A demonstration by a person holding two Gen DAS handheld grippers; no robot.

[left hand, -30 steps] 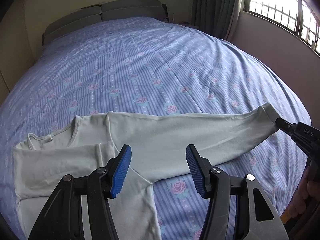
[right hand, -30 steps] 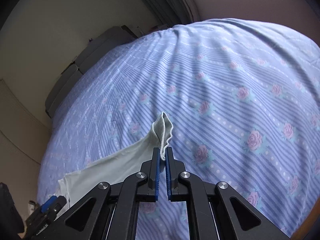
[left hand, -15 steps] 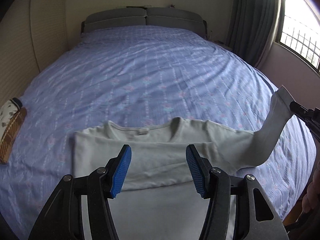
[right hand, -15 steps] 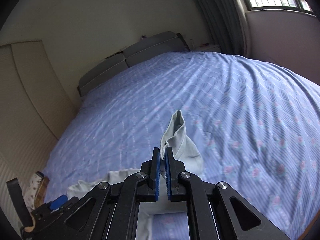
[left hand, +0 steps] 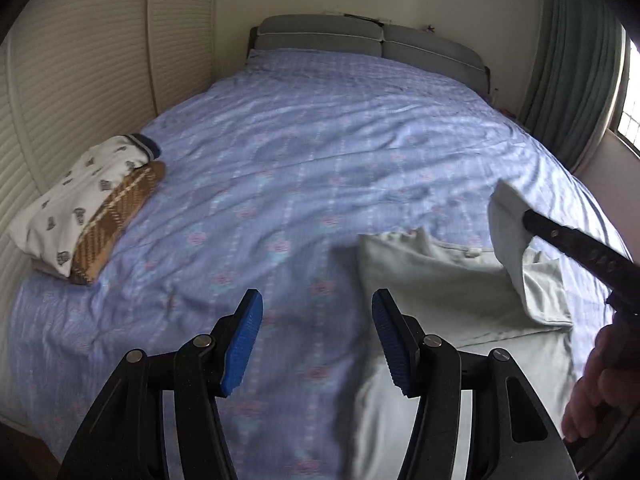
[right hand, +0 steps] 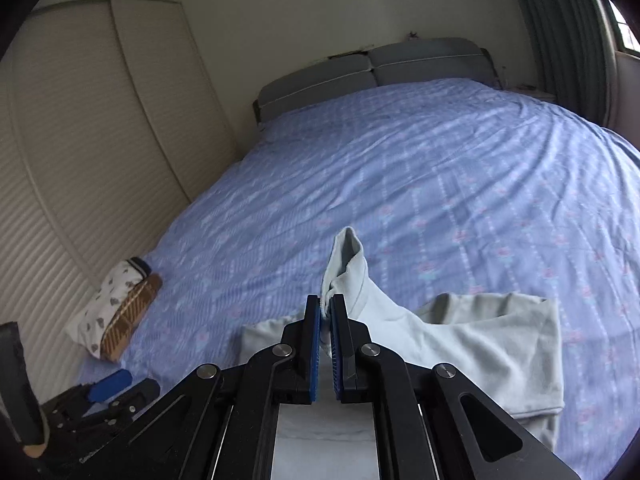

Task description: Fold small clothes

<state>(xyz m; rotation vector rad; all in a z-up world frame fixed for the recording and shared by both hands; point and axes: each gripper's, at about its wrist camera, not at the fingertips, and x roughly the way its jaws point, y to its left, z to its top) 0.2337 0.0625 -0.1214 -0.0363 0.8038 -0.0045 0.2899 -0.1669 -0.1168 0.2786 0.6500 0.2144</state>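
Note:
A pale green long-sleeved shirt (left hand: 436,280) lies partly folded on the near right of the bed. My right gripper (right hand: 326,308) is shut on the cuff of its sleeve (right hand: 346,260) and holds the sleeve lifted above the shirt's body (right hand: 492,344). In the left wrist view the same gripper (left hand: 526,216) reaches in from the right with the raised sleeve (left hand: 506,228) in it. My left gripper (left hand: 316,336) stands open and empty over bare sheet, just left of the shirt. A hand (left hand: 596,384) shows at the right edge.
The bed has a blue striped sheet with pink roses (left hand: 320,152). A stack of folded clothes, white patterned (left hand: 76,204) on brown plaid (left hand: 116,216), lies at the left edge by a ribbed wall. A grey headboard (left hand: 360,40) and green curtains (left hand: 576,60) stand at the back.
The right gripper has carried the sleeve cuff up and leftward over the shirt's body. The left gripper has swung left off the shirt, so the folded stack has come into view.

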